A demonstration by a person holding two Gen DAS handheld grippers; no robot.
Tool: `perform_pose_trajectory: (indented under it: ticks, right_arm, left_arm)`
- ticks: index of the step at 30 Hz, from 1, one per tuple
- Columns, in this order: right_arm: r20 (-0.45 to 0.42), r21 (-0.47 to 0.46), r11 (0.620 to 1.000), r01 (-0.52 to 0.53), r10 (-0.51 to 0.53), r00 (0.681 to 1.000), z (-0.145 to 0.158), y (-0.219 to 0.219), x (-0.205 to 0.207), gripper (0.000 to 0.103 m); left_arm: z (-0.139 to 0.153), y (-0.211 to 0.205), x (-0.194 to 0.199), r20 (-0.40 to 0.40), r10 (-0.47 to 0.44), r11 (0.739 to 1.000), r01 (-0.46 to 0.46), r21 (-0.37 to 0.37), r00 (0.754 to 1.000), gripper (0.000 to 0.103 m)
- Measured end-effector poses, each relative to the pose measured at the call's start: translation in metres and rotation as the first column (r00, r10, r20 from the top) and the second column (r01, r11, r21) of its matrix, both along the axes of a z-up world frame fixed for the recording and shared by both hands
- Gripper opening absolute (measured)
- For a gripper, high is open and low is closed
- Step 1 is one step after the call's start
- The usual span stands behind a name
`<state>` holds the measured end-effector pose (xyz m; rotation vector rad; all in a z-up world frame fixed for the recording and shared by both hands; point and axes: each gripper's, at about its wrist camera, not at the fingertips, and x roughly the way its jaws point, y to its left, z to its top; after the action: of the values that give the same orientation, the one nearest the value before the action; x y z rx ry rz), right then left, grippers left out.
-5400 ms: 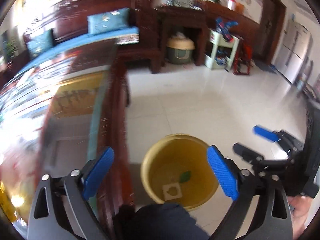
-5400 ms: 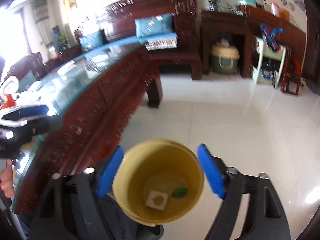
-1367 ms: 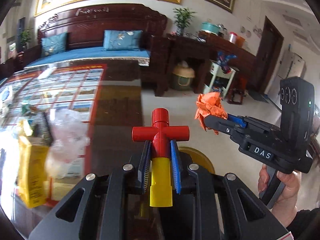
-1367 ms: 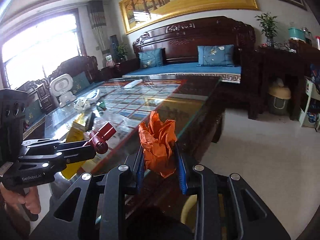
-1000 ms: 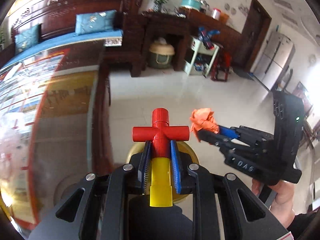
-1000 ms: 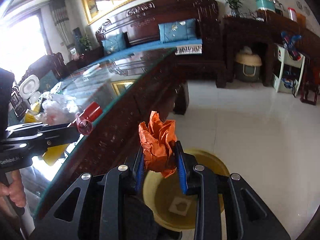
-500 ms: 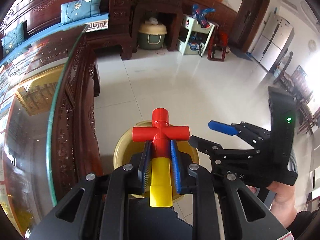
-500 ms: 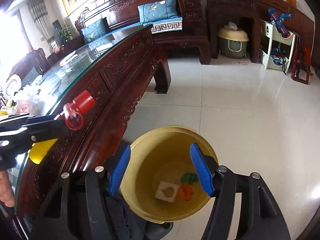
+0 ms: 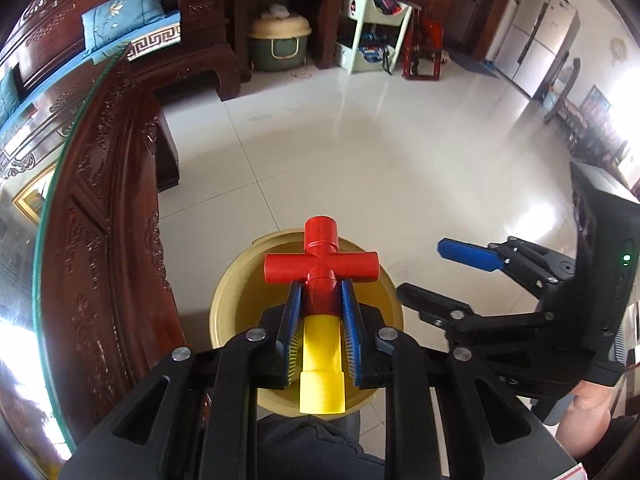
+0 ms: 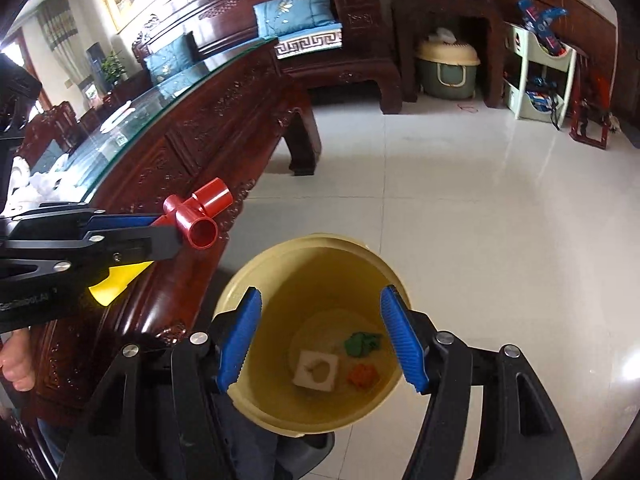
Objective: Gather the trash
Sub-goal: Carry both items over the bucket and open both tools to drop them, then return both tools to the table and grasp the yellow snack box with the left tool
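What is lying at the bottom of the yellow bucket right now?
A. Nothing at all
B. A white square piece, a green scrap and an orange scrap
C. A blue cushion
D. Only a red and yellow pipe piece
B: the right wrist view looks down into the yellow bucket and shows a white square piece, a green scrap and an orange scrap on its bottom.

I count one yellow bucket [image 10: 320, 248] below my claws, with three scraps in it: one white square piece [image 10: 316, 370], one green wad [image 10: 362, 342], one orange wad [image 10: 362, 376]. Above the bucket I hold one red-and-yellow pipe fitting [image 9: 321, 264].
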<state>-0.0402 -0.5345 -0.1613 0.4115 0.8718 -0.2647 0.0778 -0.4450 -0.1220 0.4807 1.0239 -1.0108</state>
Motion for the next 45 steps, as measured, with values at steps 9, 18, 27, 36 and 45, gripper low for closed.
perform_pose_trajectory:
  ticks: [9, 18, 27, 36, 45]
  right_arm:
    - [-0.013, 0.018, 1.000, 0.025, -0.025, 1.000, -0.006, -0.009, -0.005, 0.061]
    - [-0.014, 0.009, 1.000, 0.019, -0.019, 1.000, -0.001, -0.006, -0.003, 0.061]
    - [0.009, -0.022, 1.000, -0.013, 0.013, 1.000, 0.020, 0.014, -0.002, 0.062]
    - [0.075, -0.108, 0.990, -0.086, 0.095, 0.993, 0.061, 0.063, 0.008, 0.068]
    - [0.172, -0.206, 0.971, -0.124, 0.160, 0.972, 0.102, 0.121, 0.021, 0.087]
  left_arm:
    - [-0.016, -0.016, 0.002, -0.020, -0.024, 0.999, 0.025, 0.035, 1.000, 0.033]
    - [-0.006, -0.006, -0.001, 0.002, -0.013, 1.000, 0.012, 0.022, 1.000, 0.040]
    - [0.016, 0.017, -0.006, 0.038, 0.014, 1.000, -0.014, -0.022, 0.999, 0.044]
    - [0.051, 0.089, -0.012, 0.118, 0.134, 0.986, -0.121, -0.112, 0.984, 0.071]
    - [0.081, 0.188, -0.013, 0.176, 0.330, 0.932, -0.291, -0.214, 0.928, 0.090]
